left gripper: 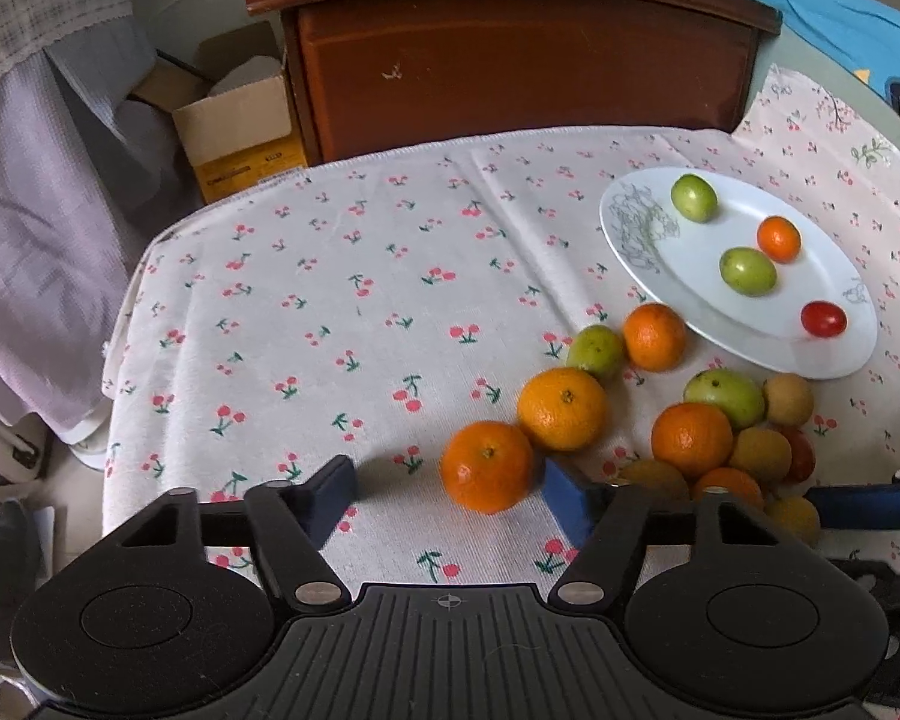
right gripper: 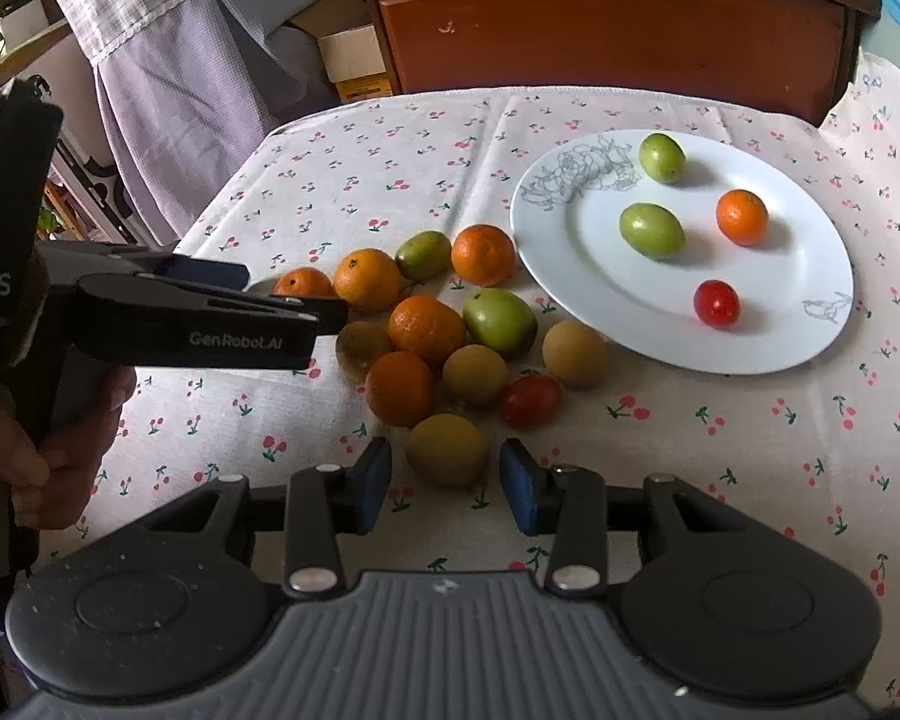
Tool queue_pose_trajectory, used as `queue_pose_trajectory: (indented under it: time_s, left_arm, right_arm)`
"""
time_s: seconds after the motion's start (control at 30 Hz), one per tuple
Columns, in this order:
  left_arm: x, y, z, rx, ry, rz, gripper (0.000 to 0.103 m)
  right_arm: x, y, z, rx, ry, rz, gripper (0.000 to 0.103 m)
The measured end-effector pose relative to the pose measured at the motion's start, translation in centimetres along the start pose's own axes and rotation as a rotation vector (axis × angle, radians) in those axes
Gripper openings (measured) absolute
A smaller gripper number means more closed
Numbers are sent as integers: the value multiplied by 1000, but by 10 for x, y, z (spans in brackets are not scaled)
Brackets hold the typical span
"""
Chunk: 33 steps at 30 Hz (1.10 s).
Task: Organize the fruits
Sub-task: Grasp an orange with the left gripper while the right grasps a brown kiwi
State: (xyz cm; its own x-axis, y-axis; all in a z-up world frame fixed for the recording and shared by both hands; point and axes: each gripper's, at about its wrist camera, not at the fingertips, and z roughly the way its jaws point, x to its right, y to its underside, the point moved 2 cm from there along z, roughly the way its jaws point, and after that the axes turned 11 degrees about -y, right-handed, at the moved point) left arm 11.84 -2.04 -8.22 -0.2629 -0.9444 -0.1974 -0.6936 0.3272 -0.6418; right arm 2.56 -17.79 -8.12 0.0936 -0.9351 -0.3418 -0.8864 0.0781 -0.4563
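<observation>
A white oval plate point(left gripper: 708, 306) point(right gripper: 600, 276) holds two green fruits, a small orange and a red cherry tomato point(right gripper: 716, 302). A pile of oranges, green fruits, brown round fruits and a tomato lies on the cloth beside it. My left gripper point(left gripper: 450, 495) is open, its jaws on either side of the nearest orange point(left gripper: 487, 466); it also shows in the right wrist view point(right gripper: 282, 291). My right gripper point(right gripper: 444, 483) is open around a yellow-brown fruit point(right gripper: 447, 449), not closed on it.
The table wears a cherry-print cloth point(left gripper: 330, 312). A dark wooden headboard point(left gripper: 510, 60) stands behind it, with a cardboard box point(left gripper: 234, 120) and hanging fabric point(left gripper: 30, 180) to the left. The table edge drops off at left.
</observation>
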Motion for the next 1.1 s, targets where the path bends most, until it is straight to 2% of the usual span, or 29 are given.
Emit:
queue_pose_trajectory:
  time_s: [0.13,0.27,0.4,0.67,1.1]
  left_arm:
    - [4,0,0,13,9,4,58]
    - [8,-1,-3,28,42,32,37]
    - [11,-1,-5,30,54,32,29]
    - [11,-1,-13,4,71,1,29]
    - [12,-15,-45,69,107,-44,29]
  right_arm:
    - [0,0,0,4,7,0,34]
    - [1,0,0,9,5,0,30]
    - [0,0,0,10,3,1,30]
    - [2,-3,-3,14,-14,26,29]
    - [-2,-18,-24,93,-62,50,29]
